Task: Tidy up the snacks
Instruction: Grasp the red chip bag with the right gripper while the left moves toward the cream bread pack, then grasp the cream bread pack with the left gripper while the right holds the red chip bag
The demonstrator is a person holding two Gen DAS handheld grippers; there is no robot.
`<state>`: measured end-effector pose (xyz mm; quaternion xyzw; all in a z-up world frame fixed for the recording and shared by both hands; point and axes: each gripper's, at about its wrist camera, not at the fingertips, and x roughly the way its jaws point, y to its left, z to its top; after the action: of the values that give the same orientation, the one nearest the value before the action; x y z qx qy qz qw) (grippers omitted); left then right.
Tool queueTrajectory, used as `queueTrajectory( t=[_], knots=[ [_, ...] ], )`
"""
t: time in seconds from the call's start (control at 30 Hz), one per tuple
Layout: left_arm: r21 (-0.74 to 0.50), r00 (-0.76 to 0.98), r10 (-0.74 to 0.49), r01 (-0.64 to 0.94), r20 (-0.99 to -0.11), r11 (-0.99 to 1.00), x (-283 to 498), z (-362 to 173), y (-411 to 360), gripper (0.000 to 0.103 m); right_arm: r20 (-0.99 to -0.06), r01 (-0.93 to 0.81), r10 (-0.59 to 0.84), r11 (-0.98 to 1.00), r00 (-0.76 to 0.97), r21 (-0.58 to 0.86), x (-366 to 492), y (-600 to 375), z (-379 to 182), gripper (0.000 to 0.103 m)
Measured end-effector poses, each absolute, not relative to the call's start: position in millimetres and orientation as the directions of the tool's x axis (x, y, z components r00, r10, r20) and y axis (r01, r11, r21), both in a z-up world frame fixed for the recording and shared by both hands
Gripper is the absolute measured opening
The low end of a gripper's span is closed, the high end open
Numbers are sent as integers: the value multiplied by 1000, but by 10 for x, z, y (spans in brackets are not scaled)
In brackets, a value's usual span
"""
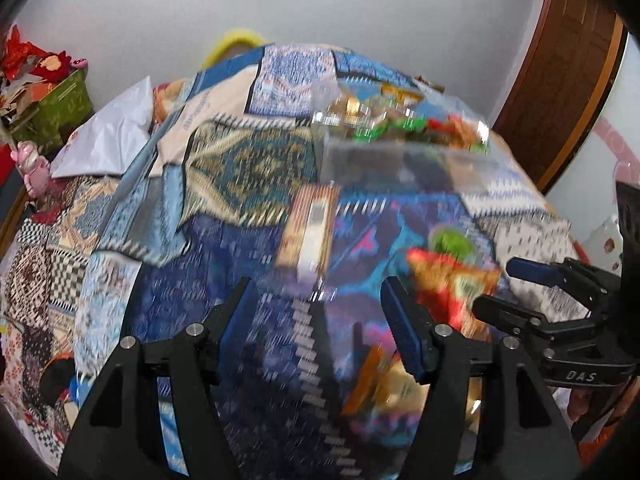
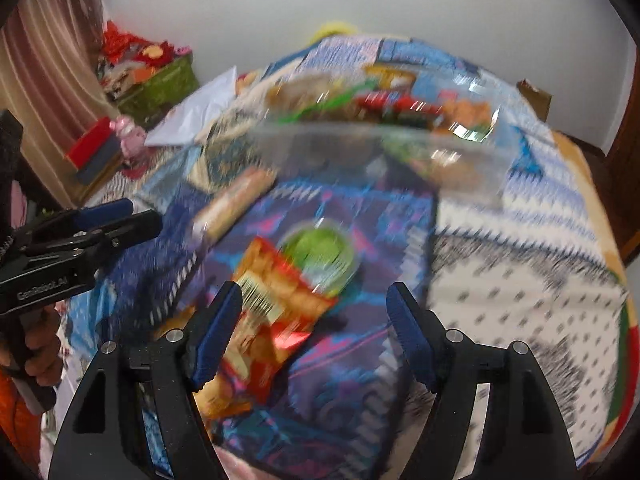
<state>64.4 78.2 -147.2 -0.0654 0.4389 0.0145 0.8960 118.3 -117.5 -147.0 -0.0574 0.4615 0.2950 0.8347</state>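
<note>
A clear plastic bin (image 1: pixel 404 160) (image 2: pixel 384 136) holding several snack packs stands far back on the patchwork bedspread (image 1: pixel 240 168). In front of it lie a long tan biscuit pack (image 1: pixel 312 228) (image 2: pixel 236 200), a round green cup (image 1: pixel 452 240) (image 2: pixel 320 252) and a red-orange snack bag (image 1: pixel 448 280) (image 2: pixel 280 300). A yellow-orange pack (image 1: pixel 380 380) (image 2: pixel 216 396) lies nearer. My left gripper (image 1: pixel 316 292) (image 2: pixel 144 214) hangs open over bare quilt, left of the red bag. My right gripper (image 2: pixel 314 292) (image 1: pixel 496 286) is open above the red bag, whose left part sits under its left finger. Everything is motion-blurred.
A white pillow (image 1: pixel 112 136) lies at the bed's far left. A green box (image 1: pixel 56 108) heaped with red things stands by the wall. A brown wooden door (image 1: pixel 560 80) is at the right. A hand (image 2: pixel 40 344) holds the left gripper's handle.
</note>
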Motion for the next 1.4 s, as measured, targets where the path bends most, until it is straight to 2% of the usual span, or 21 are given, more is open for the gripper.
queueTrajectory(
  t=[0.07,0.13,0.37,0.43,0.5,0.6,0.97,1.4],
  knots=[
    [-104,608,-31,-84,-793,991,550,-1528,794,64,-801,-544,452,816,392,194,1153,-1130,-1511,72],
    [-126,599,-52,-84,-799,988,479,-1574,808,64,-801,-538,467,813,375,222,1163,-1089,-1527,76],
    [-157,578,-82,-81,-812,984,281,-1698,764,64,-824,-542,472,802,314,252,1112,-935,-1744,76],
    [-166,572,-92,-78,-815,983,245,-1712,746,64,-815,-544,489,795,311,269,1088,-954,-1741,66],
    [-168,566,-98,-73,-819,983,209,-1724,715,64,-810,-552,482,797,334,246,1050,-979,-1698,63],
    [-162,561,-102,-57,-822,985,155,-1724,643,64,-800,-563,491,790,345,243,1007,-1047,-1626,50],
    [-115,501,-117,36,-858,993,152,-1906,254,67,-750,-546,505,805,426,232,921,-1394,-1377,47],
    [-53,489,-93,97,-867,994,809,-1886,-110,69,-744,-445,478,854,467,269,1031,-2018,-1402,47]
  ],
)
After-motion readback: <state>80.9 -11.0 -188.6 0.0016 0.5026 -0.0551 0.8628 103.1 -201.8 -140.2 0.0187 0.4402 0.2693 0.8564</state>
